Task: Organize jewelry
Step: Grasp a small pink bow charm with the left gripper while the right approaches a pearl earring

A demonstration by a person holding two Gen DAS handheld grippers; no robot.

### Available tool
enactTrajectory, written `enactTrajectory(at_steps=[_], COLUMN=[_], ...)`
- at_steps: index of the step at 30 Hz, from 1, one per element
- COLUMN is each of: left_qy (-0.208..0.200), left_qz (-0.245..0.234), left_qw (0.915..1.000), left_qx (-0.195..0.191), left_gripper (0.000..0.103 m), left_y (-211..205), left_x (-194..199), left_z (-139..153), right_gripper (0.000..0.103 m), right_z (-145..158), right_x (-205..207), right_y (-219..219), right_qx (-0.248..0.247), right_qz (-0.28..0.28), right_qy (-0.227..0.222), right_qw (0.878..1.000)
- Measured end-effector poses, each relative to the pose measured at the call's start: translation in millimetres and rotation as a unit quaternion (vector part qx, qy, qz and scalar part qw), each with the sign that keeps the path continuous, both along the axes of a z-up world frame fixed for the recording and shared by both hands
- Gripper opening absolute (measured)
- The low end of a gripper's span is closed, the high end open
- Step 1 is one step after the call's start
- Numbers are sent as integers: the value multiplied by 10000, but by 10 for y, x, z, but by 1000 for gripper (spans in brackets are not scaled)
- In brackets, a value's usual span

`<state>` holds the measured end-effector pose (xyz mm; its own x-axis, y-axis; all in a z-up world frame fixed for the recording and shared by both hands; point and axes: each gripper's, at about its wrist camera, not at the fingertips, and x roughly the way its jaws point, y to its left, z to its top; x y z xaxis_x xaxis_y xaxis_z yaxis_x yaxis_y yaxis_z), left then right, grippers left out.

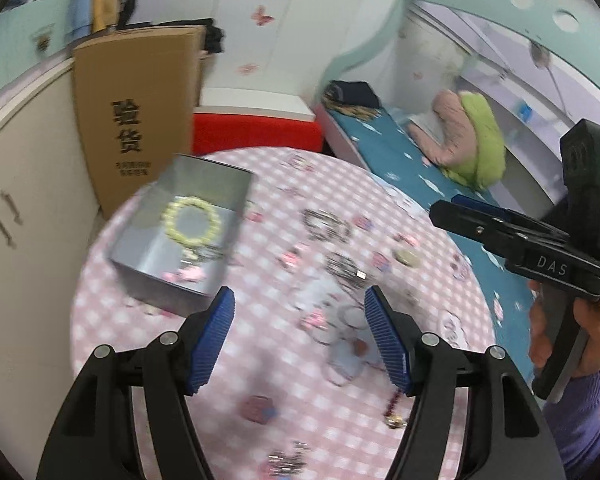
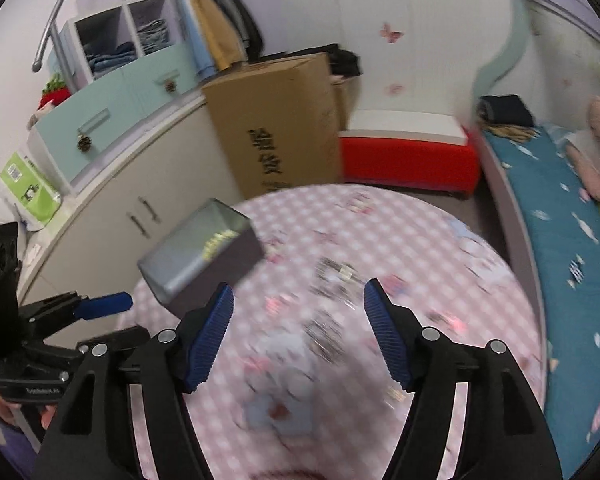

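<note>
Even, soft indoor light, no glare, shadows faint. Both views motion-blurred: worktop (image 1: 284,360) cloth ahead of each claw smears, worse on the right wrist view. Claw fingers (image 2: 210,336) stay sharp. Heavy fisheye bending, dark vignette at corners.

Tall brown cardboard box (image 1: 140,120) beyond the left gripper (image 1: 299,338) reads "验货"; black right gripper (image 1: 444,210) body reads "DAS".

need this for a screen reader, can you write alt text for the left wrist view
The open, empty left hand-held gripper hovers over a round table with a pink checked cloth, where a grey box holds a pale yellow bead bracelet. More jewelry lies blurred on the cloth; the right hand-held gripper enters from the right.
</note>
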<state>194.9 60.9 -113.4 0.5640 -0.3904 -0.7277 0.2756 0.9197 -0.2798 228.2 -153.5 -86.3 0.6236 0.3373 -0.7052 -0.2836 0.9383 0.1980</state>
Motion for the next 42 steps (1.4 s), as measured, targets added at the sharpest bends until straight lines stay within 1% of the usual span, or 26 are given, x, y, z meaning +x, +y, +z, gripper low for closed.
enactTrajectory(at_steps=[4,6,9,12,13,14,15,16,18,19,21,23,24,25,27,29,34,35,38,42], left_qy=[81,166,240,323,321,298,277,272,301,274,260,269,211,175,117,94,133,136,143,66], left_qz=[-91,-64,23,67,98,84,52,20,-45,-67,-91,-126,-105,-88,-41,-40,-79,-76,-127,-137], left_qw=[9999,9997,9995,9993,9991,9984,9980,9977,9969,9964,9952,9944,9940,9933,9921,9920,9941,9946,9958,9960], left_qx=[70,161,193,195,277,465,572,619,725,797,936,1016,1066,1135,1246,1261,1072,1028,894,879], left_gripper=[65,65,65,65,65,63,63,63,57,56,51,47,46,40,24,21,19,8,9,9], left_y=[-264,-373,-443,-491,-515,-556,-592,-609,-642,-661,-694,-715,-717,-724,-725,-709,-645,-636,-608,-609], left_x=[-31,5,77,130,154,170,182,178,184,183,177,192,193,196,210,223,215,214,212,199], left_z=[-155,-296,-502,-665,-717,-766,-801,-837,-882,-903,-939,-981,-985,-984,-989,-986,-982,-978,-948,-923], right_gripper=[67,67,68,68,68,68,68,68,68,68,68,68,68,68,68,68,68,68,68,68], right_z=[-122,-220,-397,-583,-637,-685,-714,-737,-788,-805,-850,-871,-882,-895,-912,-935,-966,-978,-1004,-1049], right_x=[-200,-289,-354,-360,-360,-372,-372,-364,-350,-341,-328,-318,-312,-308,-294,-277,-253,-248,-232,-195], right_y=[-330,-480,-608,-666,-673,-680,-682,-691,-731,-740,-762,-764,-765,-766,-753,-736,-694,-679,-643,-603], right_qx=[-167,-166,-60,17,24,31,49,80,137,160,196,214,219,219,210,181,61,14,-103,-195], right_qz=[-349,-513,-597,-565,-565,-560,-551,-547,-565,-571,-585,-587,-589,-591,-571,-552,-571,-558,-567,-538], right_qy=[-20,9,147,352,400,438,470,487,528,542,579,601,612,624,630,651,618,622,622,631], right_qw=[9992,9985,9981,9978,9976,9975,9974,9973,9969,9968,9964,9962,9961,9961,9962,9962,9964,9965,9964,9964])
